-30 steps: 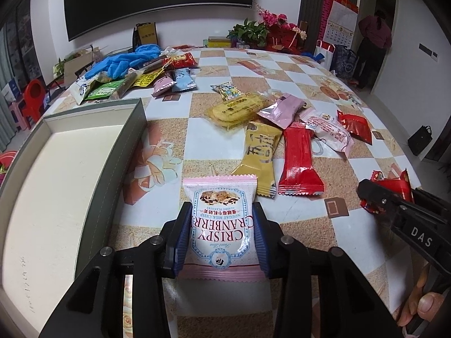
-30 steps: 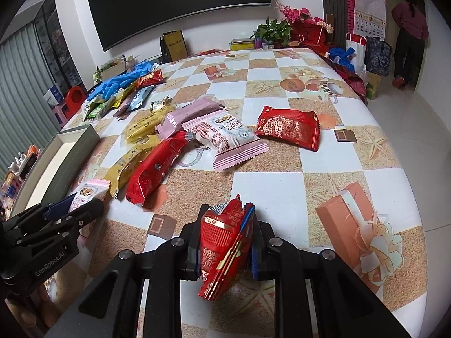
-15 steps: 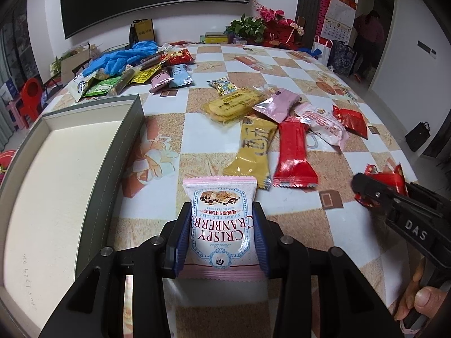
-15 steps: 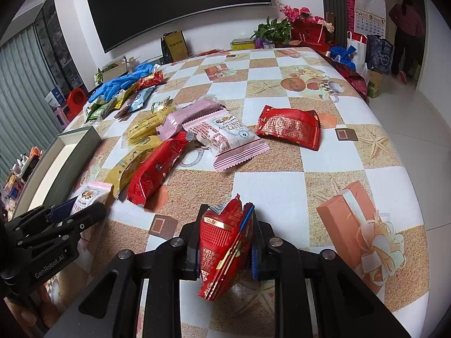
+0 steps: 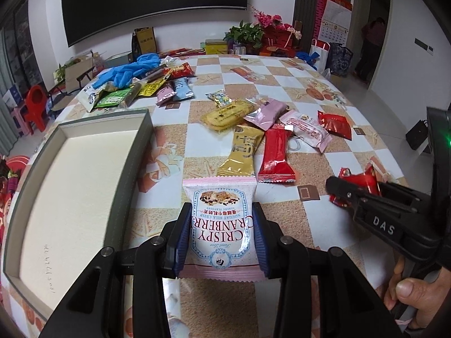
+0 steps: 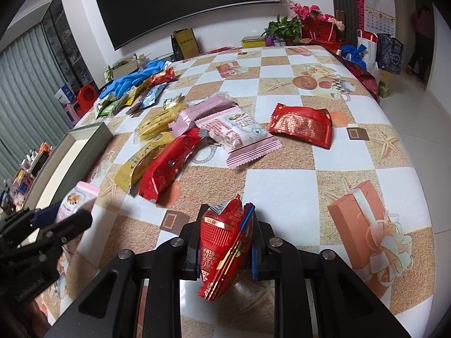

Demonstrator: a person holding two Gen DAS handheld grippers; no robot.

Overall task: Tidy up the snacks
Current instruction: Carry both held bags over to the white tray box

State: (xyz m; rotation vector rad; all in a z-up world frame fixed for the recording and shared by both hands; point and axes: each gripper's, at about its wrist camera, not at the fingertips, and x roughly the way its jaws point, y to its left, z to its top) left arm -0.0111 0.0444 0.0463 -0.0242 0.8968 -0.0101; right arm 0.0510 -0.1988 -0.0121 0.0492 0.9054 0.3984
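Left wrist view: pink snack packet [image 5: 220,225], printed "CRISPY CRANBERRY", pinched in left gripper [image 5: 220,235], lifted higher than before beside grey box [image 5: 141,140] near table's [image 5: 332,157] front edge.
Right wrist view: right gripper [image 6: 225,238] clamped narrow on crumpled red packet [image 6: 224,249]; its print shows only here.

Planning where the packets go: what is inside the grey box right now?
The grey box shows only a bare cream floor, no snacks; its nearest corner is cut off by the left gripper.
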